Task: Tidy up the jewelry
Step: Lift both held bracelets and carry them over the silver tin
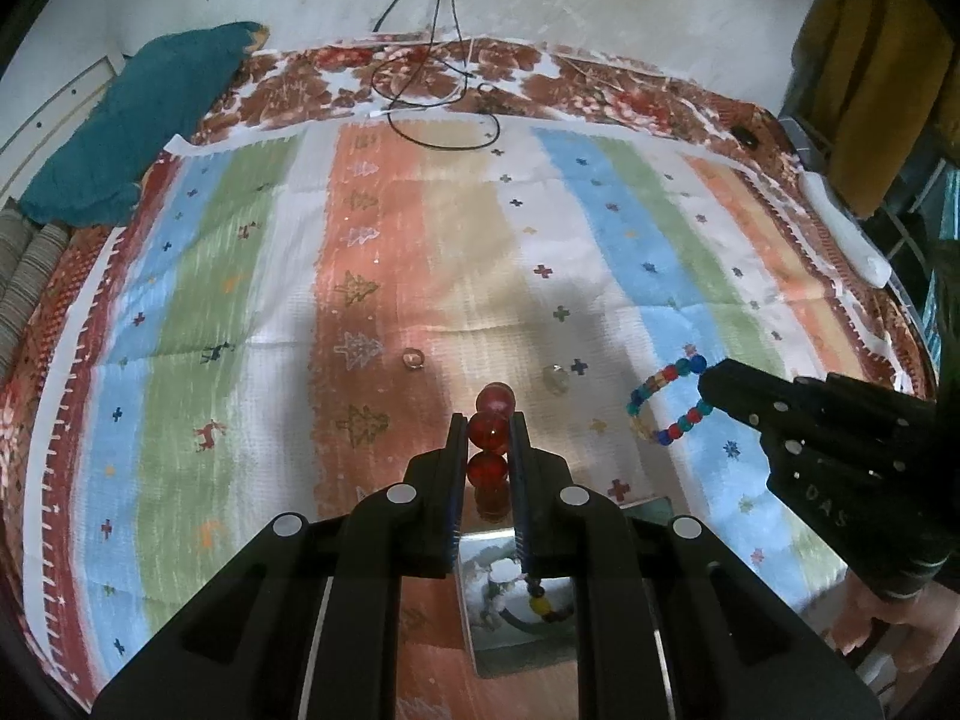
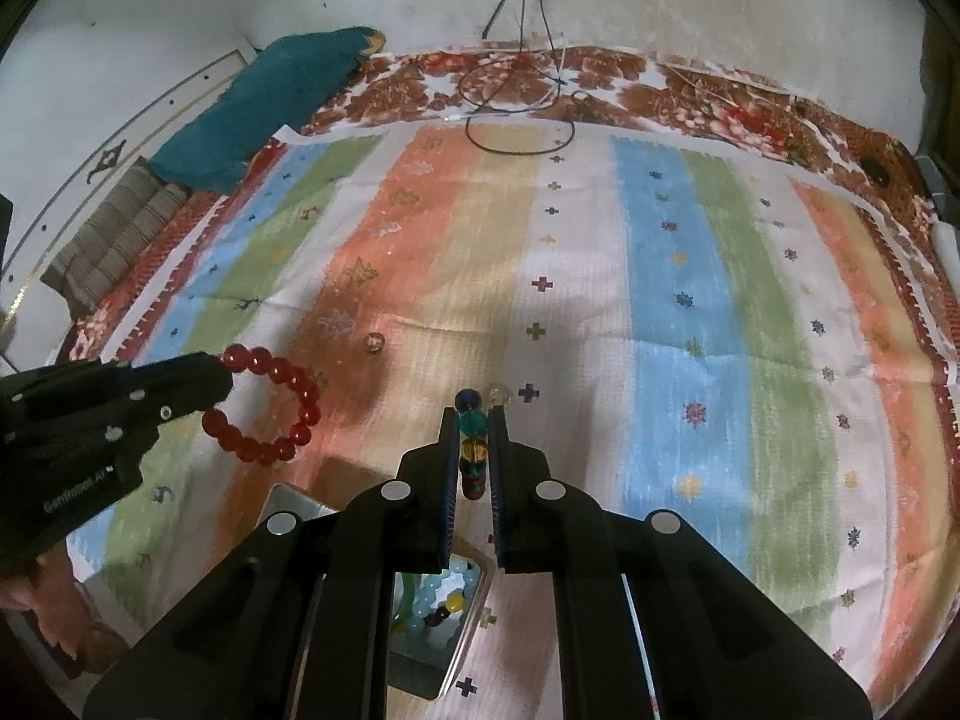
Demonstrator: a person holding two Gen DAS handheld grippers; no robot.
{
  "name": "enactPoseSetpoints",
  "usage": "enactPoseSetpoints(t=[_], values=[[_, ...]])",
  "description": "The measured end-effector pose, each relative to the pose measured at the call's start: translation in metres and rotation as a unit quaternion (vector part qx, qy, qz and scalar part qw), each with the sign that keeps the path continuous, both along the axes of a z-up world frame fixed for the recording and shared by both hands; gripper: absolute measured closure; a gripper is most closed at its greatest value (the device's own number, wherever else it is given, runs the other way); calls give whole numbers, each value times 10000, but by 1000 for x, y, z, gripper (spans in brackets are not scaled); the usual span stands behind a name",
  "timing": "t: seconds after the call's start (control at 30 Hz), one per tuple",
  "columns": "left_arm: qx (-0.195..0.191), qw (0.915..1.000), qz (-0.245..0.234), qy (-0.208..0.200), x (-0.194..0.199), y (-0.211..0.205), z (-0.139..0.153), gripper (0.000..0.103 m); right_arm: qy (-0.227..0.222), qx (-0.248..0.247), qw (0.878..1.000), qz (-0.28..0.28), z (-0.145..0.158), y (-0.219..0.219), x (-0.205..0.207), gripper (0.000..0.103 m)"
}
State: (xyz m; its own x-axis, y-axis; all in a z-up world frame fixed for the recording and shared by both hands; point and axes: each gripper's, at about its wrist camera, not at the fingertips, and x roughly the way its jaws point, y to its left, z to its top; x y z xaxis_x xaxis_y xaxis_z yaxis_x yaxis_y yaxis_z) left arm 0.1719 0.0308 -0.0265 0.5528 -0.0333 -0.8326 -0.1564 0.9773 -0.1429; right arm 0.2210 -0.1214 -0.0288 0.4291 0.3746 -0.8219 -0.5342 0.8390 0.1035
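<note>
The left hand-held gripper (image 1: pixel 491 438) is clenched on a red bracelet (image 1: pixel 491 431), its jaws nearly together with the beads pinched between them; in the right wrist view the red loop hangs free off that gripper, above the striped cloth (image 2: pixel 678 312). The right hand-held gripper (image 2: pixel 474 441) is likewise clenched on a multicolour bracelet (image 2: pixel 473 450), which in the left wrist view dangles as an open loop from its tip.

Two small rings lie on the cloth ahead, one clear (image 1: pixel 413 358) and one pale (image 1: pixel 557 378), well apart; their detail is too blurred to tell. Below the grippers sits a shiny tin (image 2: pixel 288 501), largely hidden by the gripper bodies; beads show inside, but which pieces cannot be made out. A hand (image 2: pixel 36 600) is cut off at the edge
</note>
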Motion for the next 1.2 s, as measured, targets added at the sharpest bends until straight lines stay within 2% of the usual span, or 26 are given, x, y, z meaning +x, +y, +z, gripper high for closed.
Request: enactPoseSetpoints(t=[0.5,1.2], values=[[46,9995,-199,-259,-36,-19,14,90,-304,128,9993,162,19,-9,-36,93],[34,9985,-323,-435,-77,-30,18,90,-449,70,9981,405,20,-15,-78,93]])
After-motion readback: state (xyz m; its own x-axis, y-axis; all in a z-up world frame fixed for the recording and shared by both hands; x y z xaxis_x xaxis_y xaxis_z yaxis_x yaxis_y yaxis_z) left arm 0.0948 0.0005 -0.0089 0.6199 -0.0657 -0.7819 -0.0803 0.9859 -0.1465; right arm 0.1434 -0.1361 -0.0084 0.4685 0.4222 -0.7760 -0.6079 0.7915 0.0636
